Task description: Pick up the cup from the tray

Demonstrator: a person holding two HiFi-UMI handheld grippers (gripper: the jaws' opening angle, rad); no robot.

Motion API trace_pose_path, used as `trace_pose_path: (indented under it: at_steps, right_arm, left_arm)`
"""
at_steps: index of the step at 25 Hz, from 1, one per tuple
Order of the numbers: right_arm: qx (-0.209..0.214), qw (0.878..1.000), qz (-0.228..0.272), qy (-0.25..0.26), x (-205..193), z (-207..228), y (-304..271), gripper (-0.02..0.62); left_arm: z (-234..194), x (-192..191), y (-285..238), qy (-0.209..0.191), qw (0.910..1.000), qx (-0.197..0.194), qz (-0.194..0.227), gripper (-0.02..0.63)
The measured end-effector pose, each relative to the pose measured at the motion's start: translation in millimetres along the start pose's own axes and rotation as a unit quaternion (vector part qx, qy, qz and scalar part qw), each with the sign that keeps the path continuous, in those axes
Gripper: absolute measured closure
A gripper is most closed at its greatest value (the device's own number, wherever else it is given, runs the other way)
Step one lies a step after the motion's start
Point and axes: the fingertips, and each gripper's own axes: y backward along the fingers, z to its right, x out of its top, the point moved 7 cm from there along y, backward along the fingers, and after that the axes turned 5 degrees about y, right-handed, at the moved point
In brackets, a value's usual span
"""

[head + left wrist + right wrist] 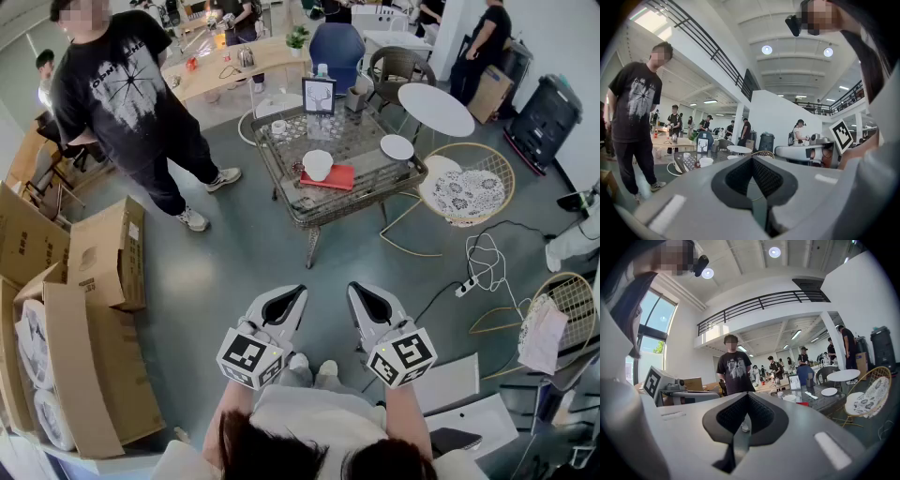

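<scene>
I am holding both claws side by side, roughly level. The left claw [292,300] and the right claw [364,292] are each pressed together, pinching nothing. The white cup [317,164] is sitting on the red tray [343,178] on the glass worktop [309,216], well ahead of both claws. A person in a black T-shirt [122,84] is standing ahead and left of the left claw.

Open office lounge: wire counter [370,150], round table [436,108], wicker chair [466,192] ahead of left hand-held gripper [300,291]; mezzanine railing [708,47] overhead.
</scene>
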Motion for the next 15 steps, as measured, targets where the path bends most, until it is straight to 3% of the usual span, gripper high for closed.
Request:
trace_pose_path:
  at_steps: [15]
  right_arm:
    - [0.003,1.000,-0.009,0.013,-0.1,-0.5,-3.9,0.574]
  left_arm:
    - [1.8,2.3,-3.3,0.003,1.0000,-0.004,-0.002,0.606]
